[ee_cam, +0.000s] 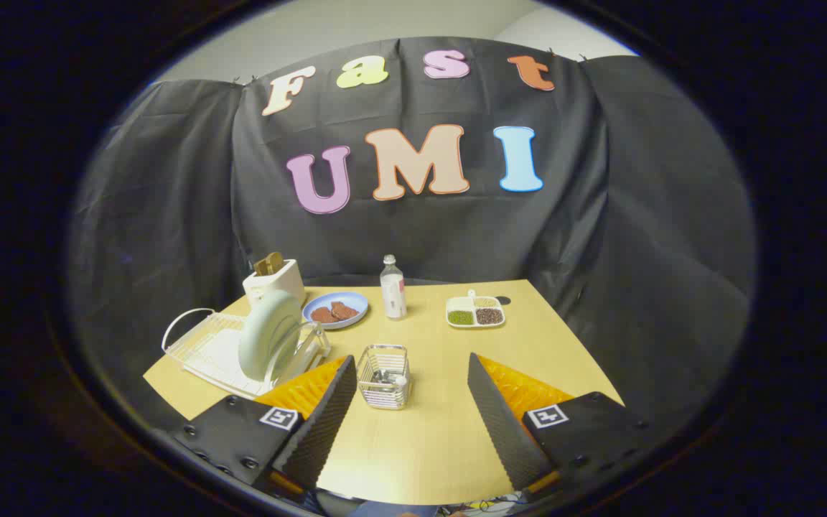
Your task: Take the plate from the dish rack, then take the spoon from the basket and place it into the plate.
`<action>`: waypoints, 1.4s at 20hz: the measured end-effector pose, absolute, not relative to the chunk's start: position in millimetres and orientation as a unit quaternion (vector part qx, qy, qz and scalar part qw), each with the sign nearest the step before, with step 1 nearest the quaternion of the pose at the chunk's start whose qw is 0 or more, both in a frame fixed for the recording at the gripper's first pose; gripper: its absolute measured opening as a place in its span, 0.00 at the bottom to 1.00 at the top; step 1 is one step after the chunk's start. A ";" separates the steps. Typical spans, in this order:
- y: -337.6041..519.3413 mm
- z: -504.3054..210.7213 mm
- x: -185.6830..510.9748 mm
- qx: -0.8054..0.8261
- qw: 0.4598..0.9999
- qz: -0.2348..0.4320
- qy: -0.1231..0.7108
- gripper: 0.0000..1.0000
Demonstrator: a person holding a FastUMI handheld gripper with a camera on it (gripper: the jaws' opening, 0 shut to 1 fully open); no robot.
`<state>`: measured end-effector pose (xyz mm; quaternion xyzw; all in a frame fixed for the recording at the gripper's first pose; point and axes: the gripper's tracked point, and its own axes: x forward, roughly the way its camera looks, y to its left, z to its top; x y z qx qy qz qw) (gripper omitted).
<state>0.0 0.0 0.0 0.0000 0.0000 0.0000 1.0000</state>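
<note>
Plate [268,336] upright in rack, tool [412,373] wide open, empty

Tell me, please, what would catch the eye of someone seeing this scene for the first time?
Most likely the pale green plate standing on edge in the white dish rack, just beyond the gripper's left finger. Next, the wire basket sitting between the wide-open fingertips, empty-handed so far. Farther back on the wooden table are a toaster, a blue plate, a bottle and a divided tray.
</note>
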 end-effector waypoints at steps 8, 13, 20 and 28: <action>-5.9 1.6 -1.3 -0.005 1.000 -0.006 -0.002 0.96; -3.6 3.6 -4.1 -0.007 1.000 -0.005 -0.006 0.96; 11.2 6.8 0.5 -0.018 1.000 0.006 -0.021 0.96; 83.6 25.8 27.9 -0.034 0.996 0.068 -0.041 0.96</action>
